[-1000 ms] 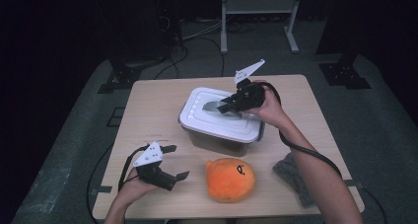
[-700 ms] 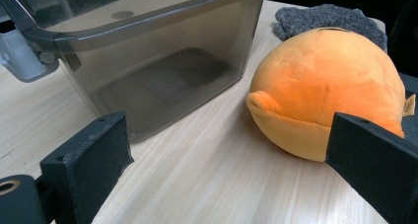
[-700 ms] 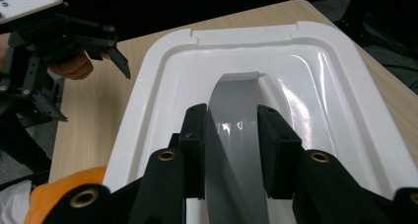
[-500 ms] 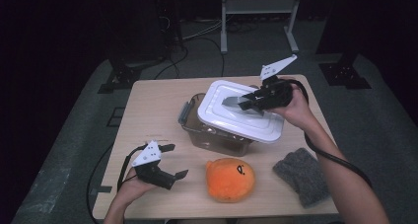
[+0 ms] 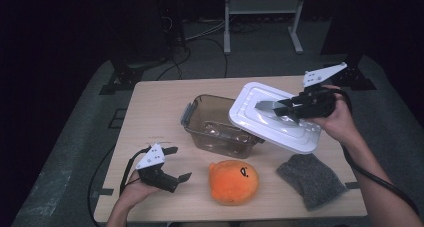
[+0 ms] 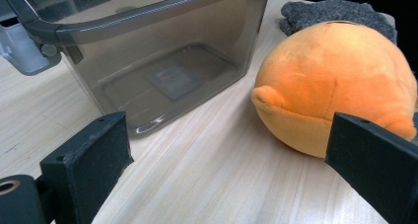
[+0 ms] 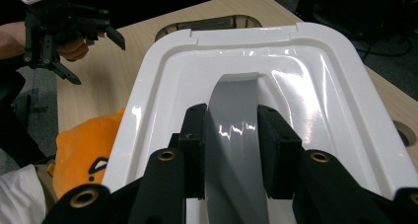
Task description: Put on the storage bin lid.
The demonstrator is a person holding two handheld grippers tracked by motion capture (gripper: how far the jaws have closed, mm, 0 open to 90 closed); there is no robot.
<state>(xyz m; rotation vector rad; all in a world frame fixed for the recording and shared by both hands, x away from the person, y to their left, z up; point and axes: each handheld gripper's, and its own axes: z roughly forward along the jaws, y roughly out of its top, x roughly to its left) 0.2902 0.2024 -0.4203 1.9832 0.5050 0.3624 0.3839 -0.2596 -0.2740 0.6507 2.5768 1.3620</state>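
Observation:
My right gripper (image 5: 283, 107) is shut on the grey handle (image 7: 231, 130) of a white lid (image 5: 280, 133). It holds the lid tilted in the air over the right end of a clear grey container (image 5: 215, 129), which stands uncovered and empty mid-table. In the right gripper view both pads press the handle's sides, with the lid (image 7: 320, 95) spread out beyond them. My left gripper (image 5: 172, 164) rests at the front left, open and holding nothing. In its own view my left gripper (image 6: 231, 145) points at the table between the container (image 6: 162, 61) and an orange plush (image 6: 335, 81).
The orange plush (image 5: 233, 181) lies at the front centre, just in front of the container. A grey cloth (image 5: 311, 179) lies at the front right, below the lifted lid. A latch (image 5: 186, 114) hangs on the container's left end. The table (image 5: 155, 112) has bare wood at the left.
My right gripper has lifted the lid off the container and carried it to the right and a little up, tilting it. The container now stands uncovered. The left gripper has stayed put.

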